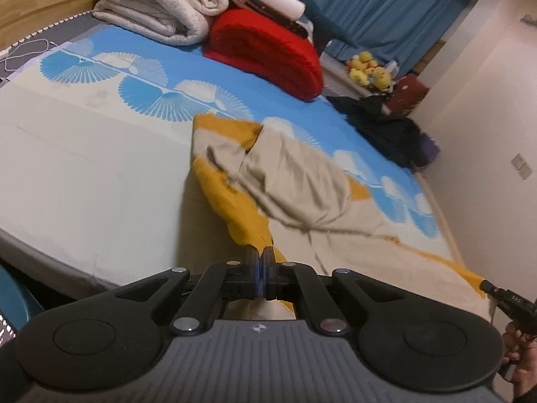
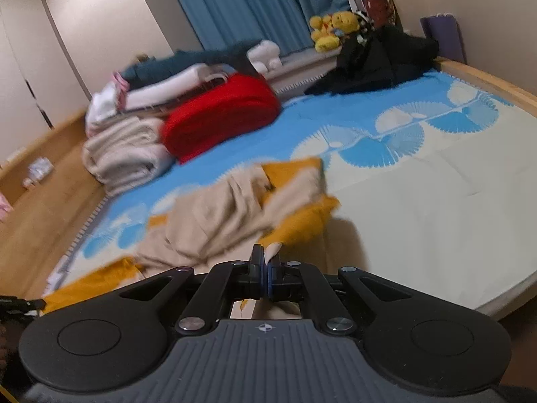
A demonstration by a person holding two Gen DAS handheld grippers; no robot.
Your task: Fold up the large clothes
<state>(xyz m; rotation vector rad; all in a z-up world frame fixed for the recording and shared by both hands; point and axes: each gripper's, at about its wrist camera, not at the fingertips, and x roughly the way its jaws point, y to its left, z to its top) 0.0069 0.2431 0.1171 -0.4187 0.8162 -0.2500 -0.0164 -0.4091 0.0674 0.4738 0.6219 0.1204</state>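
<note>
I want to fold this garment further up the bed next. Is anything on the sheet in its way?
Nothing visible close by. The beige and mustard garment, pinched by the left hand-held gripper and right hand-held gripper, has bare sheet beyond it. The red blanket lies further back.

The garment is a big beige and mustard-yellow thing, all rumpled up on the bed. Its near edge is lifted off the sheet at two spots, the rest sags in loose folds.
</note>
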